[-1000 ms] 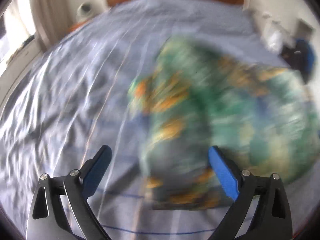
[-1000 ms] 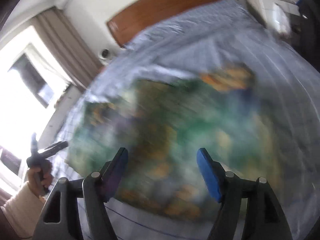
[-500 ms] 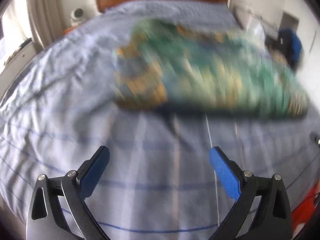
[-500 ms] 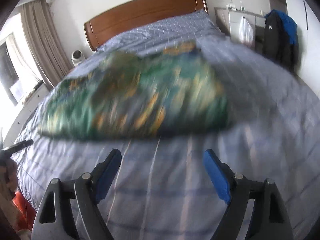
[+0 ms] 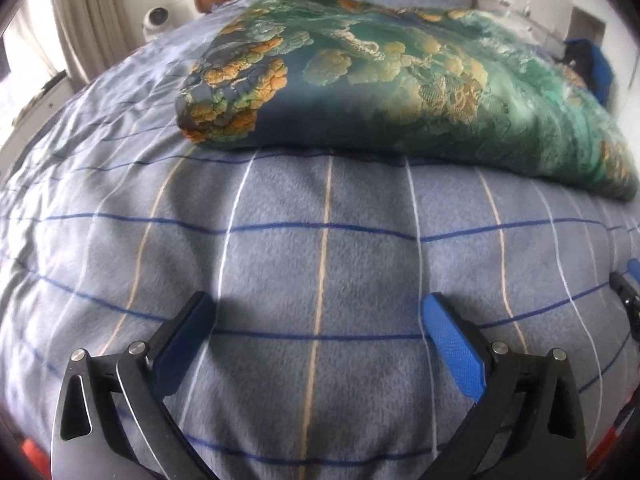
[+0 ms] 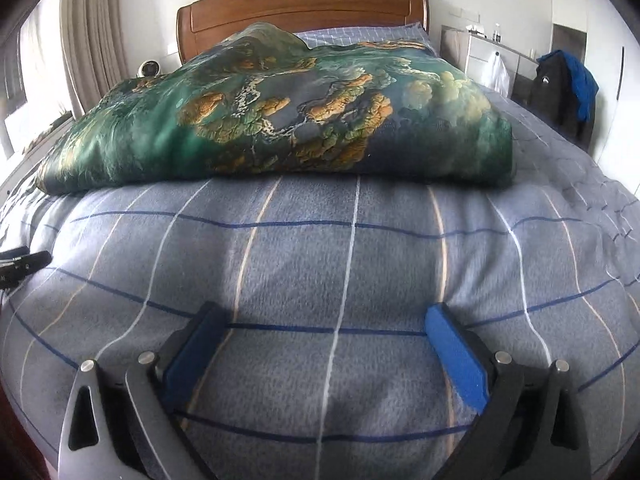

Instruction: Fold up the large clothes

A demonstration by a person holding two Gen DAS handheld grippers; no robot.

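Note:
A large green, blue and orange patterned garment (image 5: 400,84) lies in a thick folded heap on the bed; it also shows in the right wrist view (image 6: 280,116). My left gripper (image 5: 318,312) is open and empty, low over the bedspread, well short of the garment's near edge. My right gripper (image 6: 328,316) is open and empty too, also over bare bedspread short of the garment. The left gripper's tip shows at the left edge of the right wrist view (image 6: 24,264).
The bed has a grey-blue checked bedspread (image 5: 320,248) and a wooden headboard (image 6: 300,12). Curtains (image 6: 92,40) hang at the left. A cabinet with a white bag (image 6: 494,70) and a dark blue jacket (image 6: 568,88) stand at the right.
Both grippers have drawn back from the garment toward the foot of the bed and dropped low. The garment now lies at rest on the bed, farther away.

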